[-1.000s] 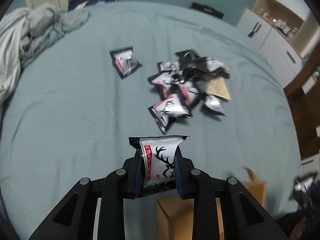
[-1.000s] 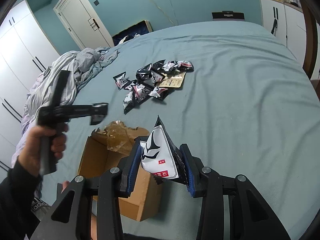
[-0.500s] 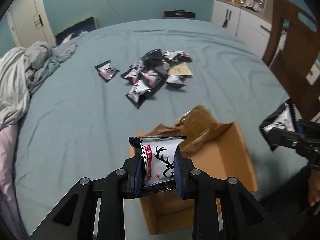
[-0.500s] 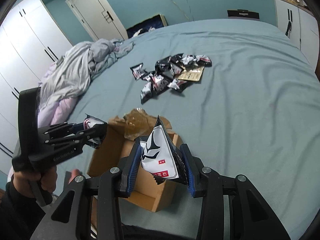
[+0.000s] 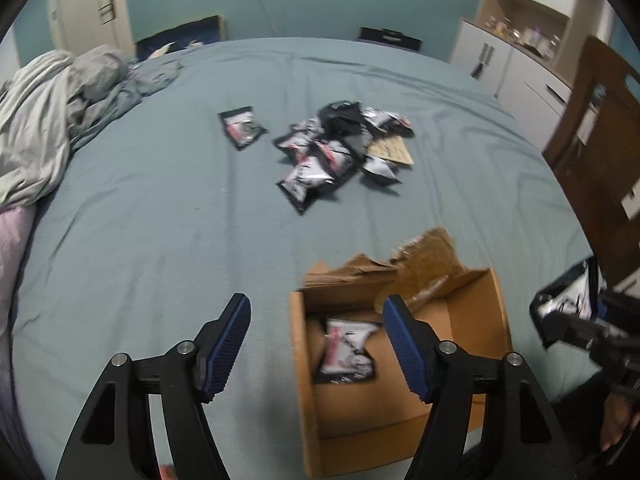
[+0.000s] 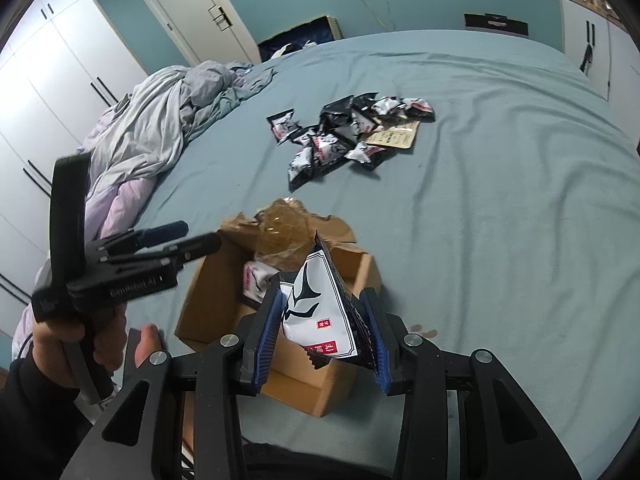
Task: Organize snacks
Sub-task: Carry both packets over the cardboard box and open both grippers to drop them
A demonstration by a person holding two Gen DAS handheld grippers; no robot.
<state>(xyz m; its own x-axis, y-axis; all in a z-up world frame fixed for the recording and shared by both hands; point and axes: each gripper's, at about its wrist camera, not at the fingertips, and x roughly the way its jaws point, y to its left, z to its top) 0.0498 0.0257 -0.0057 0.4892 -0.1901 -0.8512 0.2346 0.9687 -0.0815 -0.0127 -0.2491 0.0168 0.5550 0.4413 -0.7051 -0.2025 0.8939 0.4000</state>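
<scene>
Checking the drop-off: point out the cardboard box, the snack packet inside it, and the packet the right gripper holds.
cardboard box (image 5: 486, 322), left wrist view, inner right wall.
snack packet in the box (image 5: 346, 346), left wrist view, white front.
held snack packet (image 6: 316, 308), right wrist view, white face.

Bedroom: bed (image 6: 500, 160), rumpled duvet (image 6: 160, 128), wardrobe (image 6: 60, 60).

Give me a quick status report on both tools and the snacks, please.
Left tool opening, nothing between its fingers. Right tool shut on a packet. One packet in box; box open. Pile remains on bed; nothing in the way.
</scene>
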